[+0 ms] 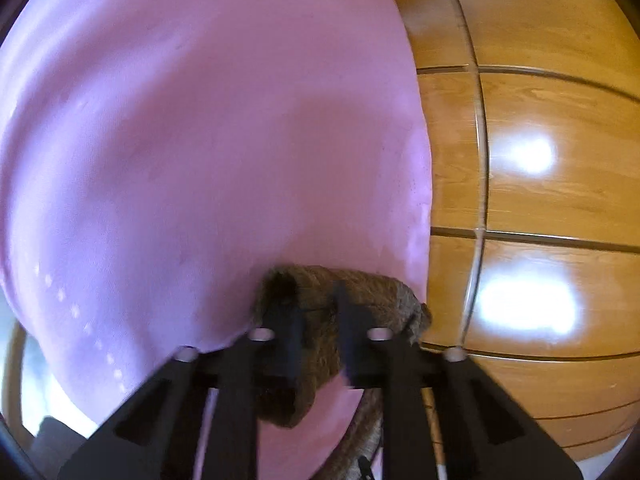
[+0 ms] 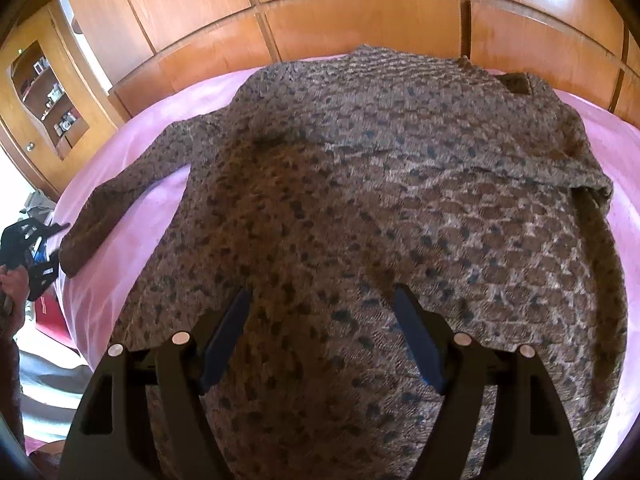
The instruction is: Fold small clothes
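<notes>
A brown knitted sweater with dark spots (image 2: 360, 200) lies spread flat on a pink sheet (image 2: 132, 280), one sleeve (image 2: 120, 196) stretched out to the left. My right gripper (image 2: 320, 300) hovers just over the sweater's body, jaws wide open with nothing gripped. In the left wrist view my left gripper (image 1: 316, 300) is shut on the sleeve's cuff (image 1: 372, 292), the brown knit bunched between its black fingers over the pink sheet (image 1: 200, 140). The right wrist view shows that left gripper (image 2: 28, 248) small at the far left, in a person's hand by the sleeve end.
Glossy wooden wardrobe panels (image 2: 360, 12) stand right behind the bed and fill the right side (image 1: 540, 200) of the left wrist view. A wooden cabinet with shelves of small items (image 2: 44, 92) stands at the left. A red object (image 2: 50, 314) lies low beside the bed.
</notes>
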Motion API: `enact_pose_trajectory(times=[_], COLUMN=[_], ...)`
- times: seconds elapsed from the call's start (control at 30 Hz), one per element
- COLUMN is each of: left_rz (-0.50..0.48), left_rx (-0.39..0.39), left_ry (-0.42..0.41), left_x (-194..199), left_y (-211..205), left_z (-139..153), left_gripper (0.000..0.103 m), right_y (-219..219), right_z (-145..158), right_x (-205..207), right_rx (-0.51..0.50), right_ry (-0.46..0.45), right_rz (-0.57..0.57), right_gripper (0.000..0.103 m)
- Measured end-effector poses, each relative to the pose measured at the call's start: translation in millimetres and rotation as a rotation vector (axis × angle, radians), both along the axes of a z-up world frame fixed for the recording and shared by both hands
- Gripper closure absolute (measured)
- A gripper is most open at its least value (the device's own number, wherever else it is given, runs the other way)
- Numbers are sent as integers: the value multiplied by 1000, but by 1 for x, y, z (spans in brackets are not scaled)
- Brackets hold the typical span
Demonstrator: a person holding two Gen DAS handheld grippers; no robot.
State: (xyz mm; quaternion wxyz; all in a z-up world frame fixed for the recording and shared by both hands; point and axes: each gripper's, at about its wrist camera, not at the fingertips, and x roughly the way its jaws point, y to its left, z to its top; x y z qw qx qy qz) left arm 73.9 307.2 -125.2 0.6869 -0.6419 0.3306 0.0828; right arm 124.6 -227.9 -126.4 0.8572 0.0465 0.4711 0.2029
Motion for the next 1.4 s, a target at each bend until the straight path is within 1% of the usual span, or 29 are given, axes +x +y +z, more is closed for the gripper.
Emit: enact_pose_trajectory(times=[0.07,0.13,0.17,0.2,0.23,0.27,0.3,0.33,0.37,0.43,0.47,0.5,0.6,0.67,0.7,0.8,0.87,0.9,0.93,1.0,1.03,1.07,1.1,1.17,1.23,1.3,1.4], left_rz=[-22,-63,-86,-133,-181,-241,-327,-380,-433,-536,-592,-624,-705,-752,-770,-774,-768,-770,-765,-715,-670,-627,-549,-449,-382,-357,-353], left_rx=[87,227,302,411,500,621,788,846,880,932,961,969,966,950,925,879,821,761,721,608,537,484,409,306,252,222,186], left_ry=[-28,-108,-166,-279,-374,-462,-531,-556,-570,-519,-473,-431,-294,-227,-195,-155,-155,-166,-180,-222,-242,-261,-288,-329,-343,-320,-296], left_x=[12,27,33,39,40,39,34,31,28,22,18,15,1,-13,-20,-46,-56,-64,-66,-76,-80,-80,-84,-85,-83,-75,-59], left_y=[2,2,-1,-9,-19,-34,-57,-69,-78,-90,-95,-97,-95,-95,-93,-90,-85,-84,-84,-76,-67,-60,-47,-28,-16,-11,-17], left_z=[21,62,86,122,149,176,202,209,211,194,177,163,113,86,71,51,41,38,38,38,37,38,39,39,38,34,24], left_gripper=[96,97,97,97,97,97,97,97,97,97,97,97,97,97,97,97,97,97,97,82,68,51,43,43,43,43,43], right_y=[1,0,0,0,0,1,1,1,1,1,2,2,4,3,3,4,6,6,7,7,7,7,8,10,10,9,8], right_z=[-1,-2,-3,-3,-4,-5,-5,-6,-7,-8,-8,-8,-8,-8,-9,-11,-11,-11,-11,-12,-12,-12,-12,-12,-12,-12,-10], right_x=[0,1,1,1,1,1,0,0,0,1,1,2,3,4,4,6,7,7,8,8,8,8,8,7,6,5,5], right_rx=[-5,-6,-5,-6,-8,-13,-17,-19,-21,-25,-25,-28,-46,-50,-55,-71,-80,-83,-85,-85,-87,-90,-95,-112,-113,-107,-98], right_ry=[1,6,9,11,12,13,12,12,13,17,18,19,19,22,24,26,26,26,26,26,26,24,21,12,9,10,10], right_rz=[1,-3,-6,-9,-10,-11,-10,-11,-12,-15,-15,-12,-2,2,3,8,9,8,8,5,5,6,8,14,12,7,3], right_gripper=[28,28,28,28,28,28,28,28,28,28,28,27,28,28,28,27,27,27,27,26,26,25,25,24,24,24,24])
